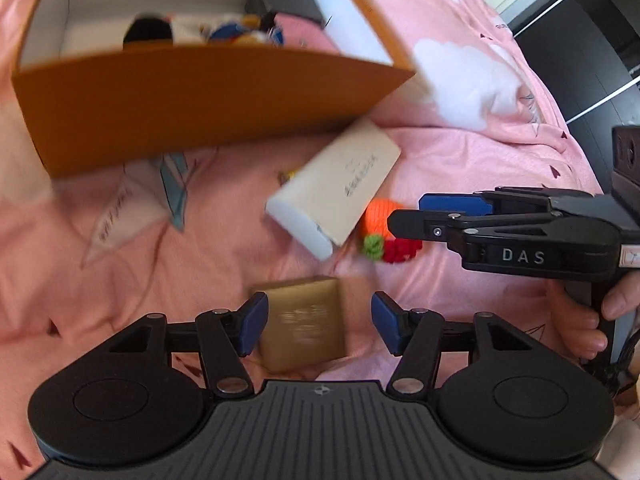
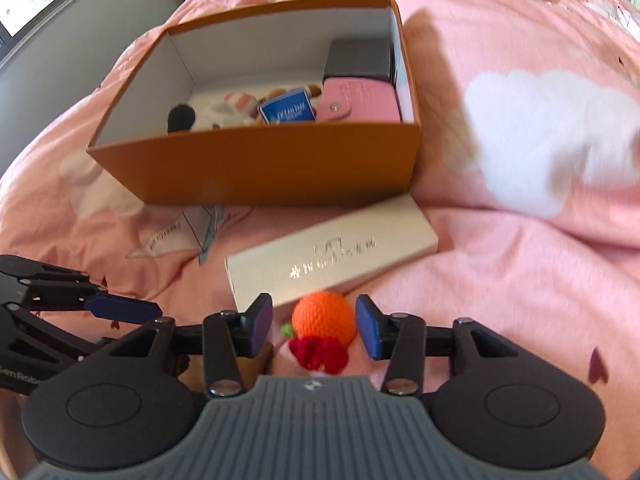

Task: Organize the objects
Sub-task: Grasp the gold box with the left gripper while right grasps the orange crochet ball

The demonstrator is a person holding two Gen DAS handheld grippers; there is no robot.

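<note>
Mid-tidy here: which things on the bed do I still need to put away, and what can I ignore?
To put away:
gold box, between the open left gripper
crochet orange, between the open right gripper
white flat box
all into the orange box

Ignore:
pink bedding

The bedspread (image 2: 500, 280) is looking like soft, matt pink cloth, creasing in folds. The orange box (image 2: 256, 168) is showing smooth matt cardboard outside and plain white card inside. The long white box (image 2: 332, 252) is looking like smooth card, with foil lettering glinting. The small gold box (image 1: 304, 324) is giving off a satin, metallic sheen. The orange toy (image 2: 324, 316) is showing rough crocheted yarn.
</note>
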